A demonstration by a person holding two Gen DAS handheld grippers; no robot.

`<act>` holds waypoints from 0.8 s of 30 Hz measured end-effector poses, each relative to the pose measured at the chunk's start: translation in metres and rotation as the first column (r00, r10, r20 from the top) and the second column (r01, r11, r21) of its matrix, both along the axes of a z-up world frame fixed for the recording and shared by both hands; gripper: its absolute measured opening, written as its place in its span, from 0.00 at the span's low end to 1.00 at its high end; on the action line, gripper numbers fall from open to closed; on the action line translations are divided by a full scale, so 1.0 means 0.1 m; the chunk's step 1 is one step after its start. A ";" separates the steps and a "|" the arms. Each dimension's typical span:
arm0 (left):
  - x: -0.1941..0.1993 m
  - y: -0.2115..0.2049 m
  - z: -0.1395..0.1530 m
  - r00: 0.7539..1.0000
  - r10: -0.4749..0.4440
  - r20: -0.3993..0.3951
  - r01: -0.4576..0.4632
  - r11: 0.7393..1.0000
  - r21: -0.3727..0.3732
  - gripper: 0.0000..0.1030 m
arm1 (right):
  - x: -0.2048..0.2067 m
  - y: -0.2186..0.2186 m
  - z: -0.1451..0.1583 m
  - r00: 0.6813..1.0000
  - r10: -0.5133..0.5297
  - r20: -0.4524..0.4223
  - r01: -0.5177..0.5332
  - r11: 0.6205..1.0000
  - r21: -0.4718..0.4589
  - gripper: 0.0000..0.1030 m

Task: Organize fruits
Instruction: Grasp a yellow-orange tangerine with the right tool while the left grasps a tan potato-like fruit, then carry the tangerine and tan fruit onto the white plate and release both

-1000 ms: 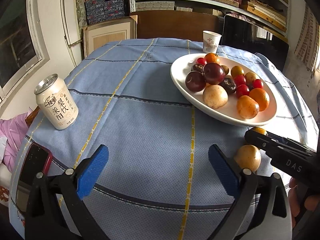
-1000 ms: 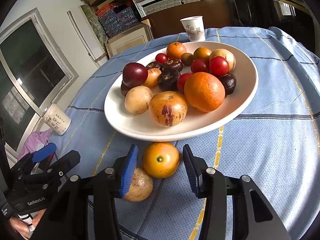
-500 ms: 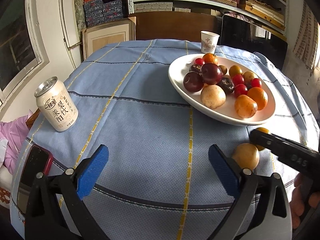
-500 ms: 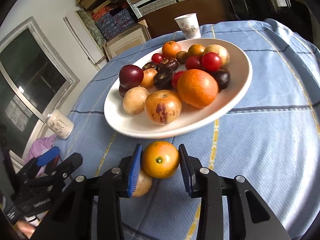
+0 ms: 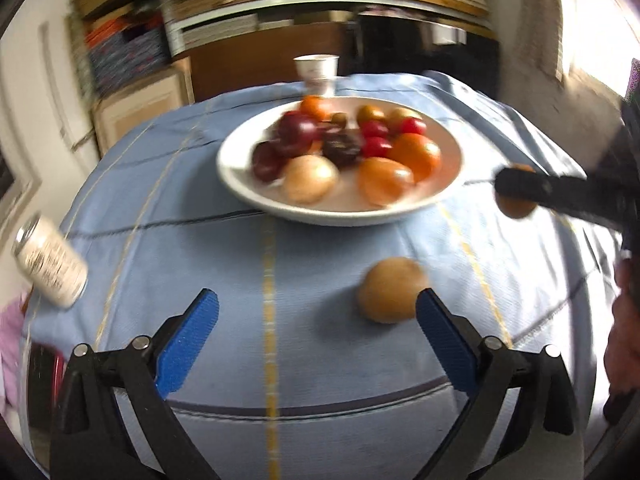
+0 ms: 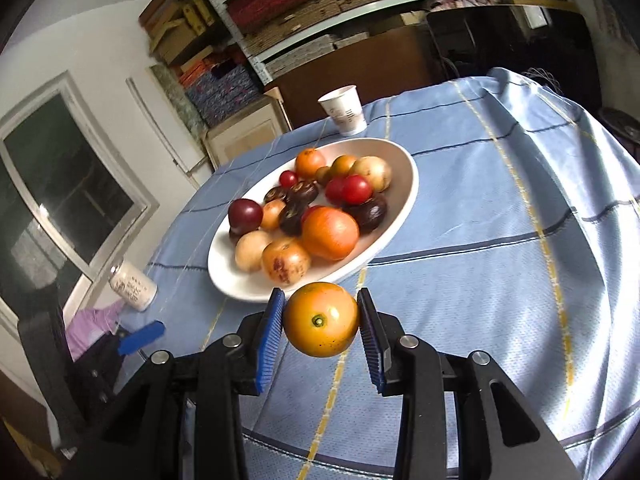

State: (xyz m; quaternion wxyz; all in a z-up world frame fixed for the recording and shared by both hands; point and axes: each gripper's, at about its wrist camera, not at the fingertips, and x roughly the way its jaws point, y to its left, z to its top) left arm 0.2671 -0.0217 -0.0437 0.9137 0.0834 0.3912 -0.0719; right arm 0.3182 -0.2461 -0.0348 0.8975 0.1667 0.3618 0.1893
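Note:
My right gripper (image 6: pixel 321 329) is shut on an orange tomato (image 6: pixel 321 318) and holds it in the air just before the near rim of the white plate (image 6: pixel 394 216), which is piled with several fruits. In the left wrist view the tomato (image 5: pixel 516 205) shows at the right, held above the cloth. My left gripper (image 5: pixel 316 344) is open and empty, low over the blue tablecloth. A tan round fruit (image 5: pixel 391 290) lies on the cloth just inside its right finger. The plate (image 5: pixel 240 184) lies beyond.
A drink can (image 5: pixel 50 267) stands at the left near the table edge; it also shows in the right wrist view (image 6: pixel 133 286). A paper cup (image 6: pixel 343 111) stands behind the plate. Shelves and boxes lie beyond the round table.
My right gripper has shut on the orange tomato and lifted it off the cloth. My left gripper has swung right, so the tan fruit now lies between its fingers.

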 end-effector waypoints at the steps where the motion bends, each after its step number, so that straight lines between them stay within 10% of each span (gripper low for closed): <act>1: 0.00 -0.06 0.00 1.000 -0.019 0.000 0.019 1.000 0.005 0.85 | 0.00 -0.02 0.01 1.000 -0.004 0.001 0.004 1.000 0.004 0.36; 13: 0.21 -0.35 -0.11 0.996 -0.062 -0.060 0.062 0.998 -0.006 0.76 | -0.02 0.00 0.04 1.000 0.002 0.018 -0.002 1.000 -0.026 0.36; 24: 0.30 -0.39 -0.23 0.991 -0.060 -0.120 0.060 0.998 -0.002 0.49 | -0.04 -0.05 0.06 1.000 -0.015 0.023 0.015 1.000 -0.015 0.36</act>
